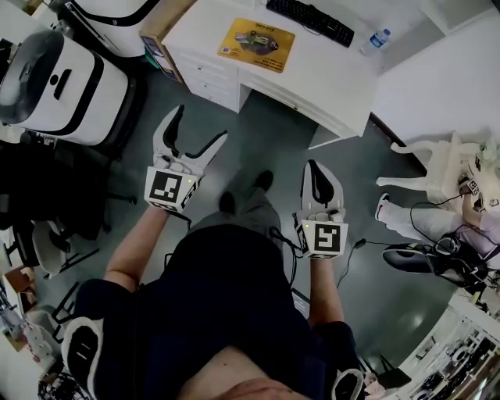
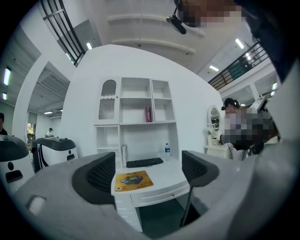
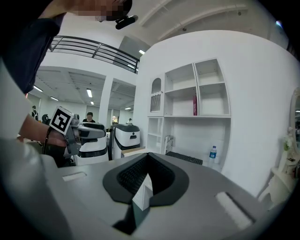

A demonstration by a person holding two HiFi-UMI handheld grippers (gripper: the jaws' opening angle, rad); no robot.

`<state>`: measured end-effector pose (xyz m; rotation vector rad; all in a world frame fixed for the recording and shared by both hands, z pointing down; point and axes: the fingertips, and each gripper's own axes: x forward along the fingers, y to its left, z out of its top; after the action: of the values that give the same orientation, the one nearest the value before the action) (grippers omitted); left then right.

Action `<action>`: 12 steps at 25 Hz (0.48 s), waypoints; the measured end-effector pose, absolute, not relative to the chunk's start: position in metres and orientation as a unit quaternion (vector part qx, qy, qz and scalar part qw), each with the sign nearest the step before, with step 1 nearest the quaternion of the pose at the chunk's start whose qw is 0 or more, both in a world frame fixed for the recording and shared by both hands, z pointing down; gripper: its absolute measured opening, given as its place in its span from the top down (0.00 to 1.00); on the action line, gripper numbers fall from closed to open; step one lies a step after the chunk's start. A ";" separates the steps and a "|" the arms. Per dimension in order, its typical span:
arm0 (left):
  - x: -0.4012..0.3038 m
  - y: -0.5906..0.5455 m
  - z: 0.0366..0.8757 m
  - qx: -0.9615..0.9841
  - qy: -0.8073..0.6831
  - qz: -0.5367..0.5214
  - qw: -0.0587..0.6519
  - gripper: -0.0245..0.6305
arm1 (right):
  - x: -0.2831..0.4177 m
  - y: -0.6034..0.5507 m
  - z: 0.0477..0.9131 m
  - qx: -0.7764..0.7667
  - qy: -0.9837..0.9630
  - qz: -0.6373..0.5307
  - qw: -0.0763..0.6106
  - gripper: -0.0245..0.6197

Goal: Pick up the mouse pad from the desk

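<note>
A yellow mouse pad [image 1: 256, 43] lies flat on the white desk [image 1: 328, 78], left of the black keyboard [image 1: 310, 20]. In the left gripper view the mouse pad [image 2: 133, 180] shows between the two spread jaws, still some distance ahead. My left gripper [image 1: 196, 133] is open and held over the grey floor, short of the desk. My right gripper [image 1: 321, 176] is shut with nothing in it, also over the floor. In its own view the right gripper [image 3: 146, 174] has its jaws closed together.
A water bottle [image 1: 375, 41] stands at the desk's far right, by the keyboard [image 2: 144, 162]. White shelves [image 2: 136, 112] rise behind the desk. White robot units [image 1: 58, 78] stand at the left. A white chair [image 1: 437, 168] and a seated person are at the right.
</note>
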<state>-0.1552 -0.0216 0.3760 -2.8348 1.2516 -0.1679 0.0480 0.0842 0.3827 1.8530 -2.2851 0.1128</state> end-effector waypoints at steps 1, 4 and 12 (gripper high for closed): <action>-0.150 -0.033 0.378 -0.912 0.406 -0.056 0.019 0.26 | 0.054 0.073 0.385 0.624 -0.774 0.038 0.099 0.96; -0.134 -0.071 0.385 -0.906 0.419 -0.061 0.015 0.26 | 0.075 0.035 0.392 0.615 -0.781 0.041 0.096 0.96; -0.092 -0.184 0.418 -0.883 0.462 -0.067 -0.053 0.26 | 0.125 -0.068 0.408 0.572 -0.811 0.063 0.102 0.96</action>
<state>-0.0925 -0.1842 0.4178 -2.8707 1.5016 -0.2191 0.1250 -0.0682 0.4083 1.6902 -2.3949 0.1872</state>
